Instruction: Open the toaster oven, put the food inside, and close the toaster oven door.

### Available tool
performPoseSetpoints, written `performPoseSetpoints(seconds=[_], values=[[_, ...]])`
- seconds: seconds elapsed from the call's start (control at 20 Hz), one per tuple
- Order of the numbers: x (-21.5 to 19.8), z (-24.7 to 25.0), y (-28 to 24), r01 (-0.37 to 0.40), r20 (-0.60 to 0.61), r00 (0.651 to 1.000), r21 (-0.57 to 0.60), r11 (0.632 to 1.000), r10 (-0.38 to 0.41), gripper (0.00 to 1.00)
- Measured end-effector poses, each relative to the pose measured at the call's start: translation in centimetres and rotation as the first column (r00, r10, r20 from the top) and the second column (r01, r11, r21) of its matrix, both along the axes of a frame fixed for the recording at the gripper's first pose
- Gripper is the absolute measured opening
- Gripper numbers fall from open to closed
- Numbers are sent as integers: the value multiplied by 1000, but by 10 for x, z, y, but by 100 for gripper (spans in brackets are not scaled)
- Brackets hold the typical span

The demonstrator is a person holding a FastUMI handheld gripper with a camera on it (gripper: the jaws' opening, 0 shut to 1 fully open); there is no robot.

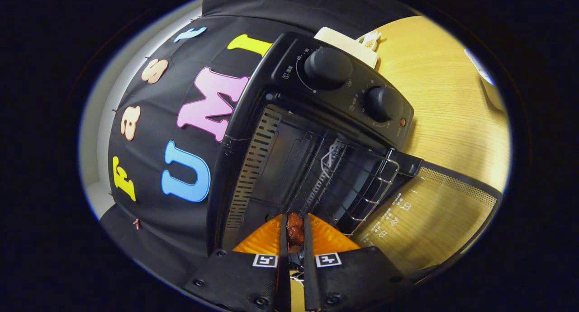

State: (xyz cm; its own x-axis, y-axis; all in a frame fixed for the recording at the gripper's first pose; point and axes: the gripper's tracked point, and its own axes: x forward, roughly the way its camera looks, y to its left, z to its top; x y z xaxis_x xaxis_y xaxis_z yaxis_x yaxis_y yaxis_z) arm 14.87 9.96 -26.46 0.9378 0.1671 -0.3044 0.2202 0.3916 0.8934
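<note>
Gripper view: toaster oven [316, 135] stood open, food [295, 233] was held at its mouth.

Oven door [425, 212] lay folded down flat over the wooden table [434, 90]; wire rack [357, 185] sat inside the cavity, nothing seen on it. Two knobs [328, 68] sat on the control panel. Gripper [295, 230] was nearly closed, both fingers [283, 239] pressed on a reddish-brown piece of food between them, just ahead of the rack's front edge.

The toaster oven [316, 135] is black, with two black knobs and a silver wire rack [357, 185] inside. The food [295, 230] is reddish brown and shiny. The tabletop [448, 108] is light yellow wood with thin lines.
</note>
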Motion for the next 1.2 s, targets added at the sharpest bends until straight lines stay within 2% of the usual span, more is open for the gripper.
performPoseSetpoints(seconds=[0.25, 0.35, 0.4, 0.5, 0.55, 0.6, 0.65, 0.7, 0.75, 0.8, 0.9, 1.05, 1.2], values=[[7, -3, -3, -2, -13, 1000, -65, 998, 1, 15], [7, -6, -7, -10, -26, 1000, -136, 991, 7, 18], [5, -2, -5, -17, -18, 1000, -158, 987, 14, 23], [5, 1, -12, -8, -21, 1000, -252, 968, 3, 39], [3, 2, -13, -21, -17, 1000, -288, 957, 16, 47], [6, 11, -13, -44, -17, 999, -306, 951, 40, 61], [4, 13, -9, -64, -17, 998, -330, 942, 62, 67], [2, 14, -6, -83, -19, 996, -364, 928, 81, 78], [-1, 14, -5, -101, -26, 995, -399, 911, 99, 82], [-7, 14, -3, -120, -35, 993, -427, 897, 116, 91], [-17, 12, -6, -140, -65, 990, -486, 862, 124, 98], [-36, 11, -11, -197, -121, 980, -549, 812, 156, 98], [-61, 17, -17, -265, -174, 964, -633, 727, 200, 98]])
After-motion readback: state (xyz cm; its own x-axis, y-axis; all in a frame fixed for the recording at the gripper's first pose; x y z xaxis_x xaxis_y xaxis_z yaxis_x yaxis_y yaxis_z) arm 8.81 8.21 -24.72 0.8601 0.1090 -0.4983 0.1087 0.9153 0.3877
